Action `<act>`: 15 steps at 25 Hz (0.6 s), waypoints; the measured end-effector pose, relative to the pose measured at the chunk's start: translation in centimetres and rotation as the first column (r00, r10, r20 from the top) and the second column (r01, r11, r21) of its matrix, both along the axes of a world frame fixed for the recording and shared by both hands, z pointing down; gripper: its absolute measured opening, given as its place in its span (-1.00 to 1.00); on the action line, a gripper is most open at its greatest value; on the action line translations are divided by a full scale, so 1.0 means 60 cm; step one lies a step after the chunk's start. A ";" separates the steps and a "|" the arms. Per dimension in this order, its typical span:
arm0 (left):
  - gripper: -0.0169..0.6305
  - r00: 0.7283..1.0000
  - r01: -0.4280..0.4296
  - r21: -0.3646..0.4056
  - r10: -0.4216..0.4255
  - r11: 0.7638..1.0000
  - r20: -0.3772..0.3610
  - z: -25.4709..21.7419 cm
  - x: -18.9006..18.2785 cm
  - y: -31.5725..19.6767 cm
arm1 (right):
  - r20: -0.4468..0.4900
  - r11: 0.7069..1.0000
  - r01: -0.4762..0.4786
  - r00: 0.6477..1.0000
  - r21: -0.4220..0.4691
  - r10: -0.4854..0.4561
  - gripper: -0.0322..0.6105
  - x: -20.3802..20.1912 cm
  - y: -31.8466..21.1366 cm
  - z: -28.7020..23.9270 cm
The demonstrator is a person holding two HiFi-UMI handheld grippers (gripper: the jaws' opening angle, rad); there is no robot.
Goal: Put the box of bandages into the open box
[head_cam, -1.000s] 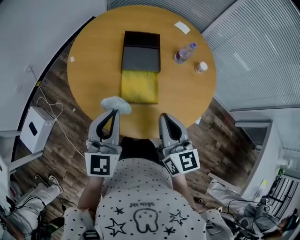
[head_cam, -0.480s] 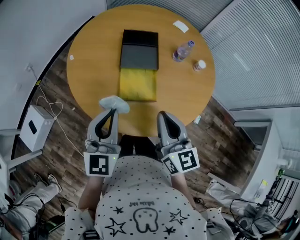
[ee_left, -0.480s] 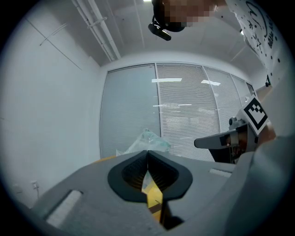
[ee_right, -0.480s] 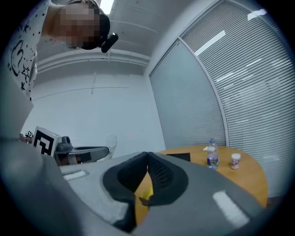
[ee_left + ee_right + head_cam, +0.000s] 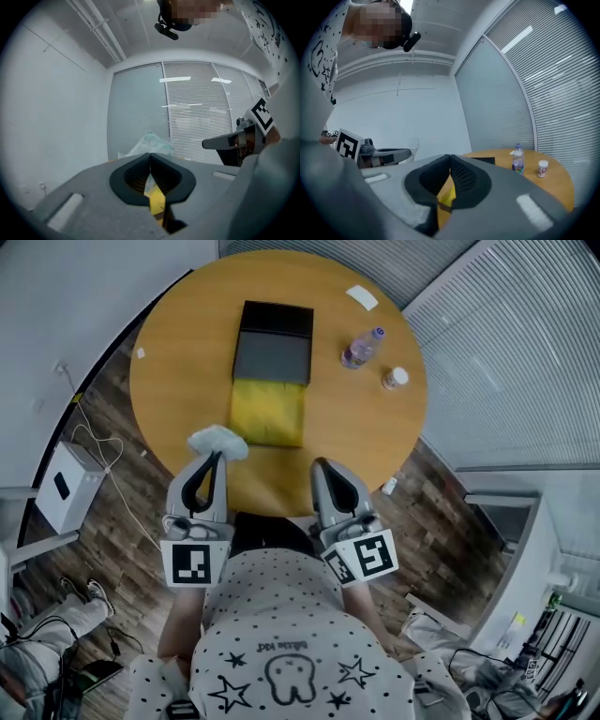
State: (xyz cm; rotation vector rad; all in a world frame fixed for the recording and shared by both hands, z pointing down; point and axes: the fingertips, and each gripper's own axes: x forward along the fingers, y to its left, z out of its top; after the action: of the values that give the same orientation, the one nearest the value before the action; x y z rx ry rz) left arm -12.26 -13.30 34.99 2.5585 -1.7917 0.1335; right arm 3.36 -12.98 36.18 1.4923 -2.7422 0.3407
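The left hand-held gripper (image 5: pixel 214 457) is clenched on the box of bandages (image 5: pixel 217 441). In its own view the two dark jaws meet at the tip (image 5: pixel 150 155), and a pale, crinkly wrapped packet (image 5: pixel 151 142) pokes up just beyond them. The right hand-held gripper (image 5: pixel 320 466) is pressed closed as well, with nothing caught between its jaws (image 5: pixel 450 157). Both are held side by side and level in front of the person's spotted shirt (image 5: pixel 281 634), their tips over the near edge of the round wooden tabletop (image 5: pixel 178 352).

The box of bandages hangs at the left gripper's tip, above that near edge. It is just by the near left corner of the open box (image 5: pixel 272 357); I cannot tell whether it touches it. The open box lies flat in the middle of the tabletop, its dark half toward the far side and a yellow half (image 5: pixel 268 412) toward the person.

To the right of the open box stands a clear plastic bottle (image 5: pixel 359 348), which also shows in the right gripper view (image 5: pixel 517 161). A small white jar (image 5: pixel 395 378) stands near it. A white card (image 5: pixel 362 298) lies by the far rim. On the wooden floor to the left sits a white boxy unit (image 5: pixel 64 486).
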 end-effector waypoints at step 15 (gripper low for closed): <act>-0.91 1.000 -0.010 0.019 0.009 1.000 0.022 -0.016 0.004 -0.047 | -0.014 1.000 -0.020 1.000 0.007 0.020 -0.89 0.029 -0.051 -0.003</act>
State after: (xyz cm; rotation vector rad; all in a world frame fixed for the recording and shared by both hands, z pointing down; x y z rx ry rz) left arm -12.04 -16.11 34.04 2.5888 -1.7971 0.1466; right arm 5.11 -16.02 36.00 1.5189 -2.7226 0.3201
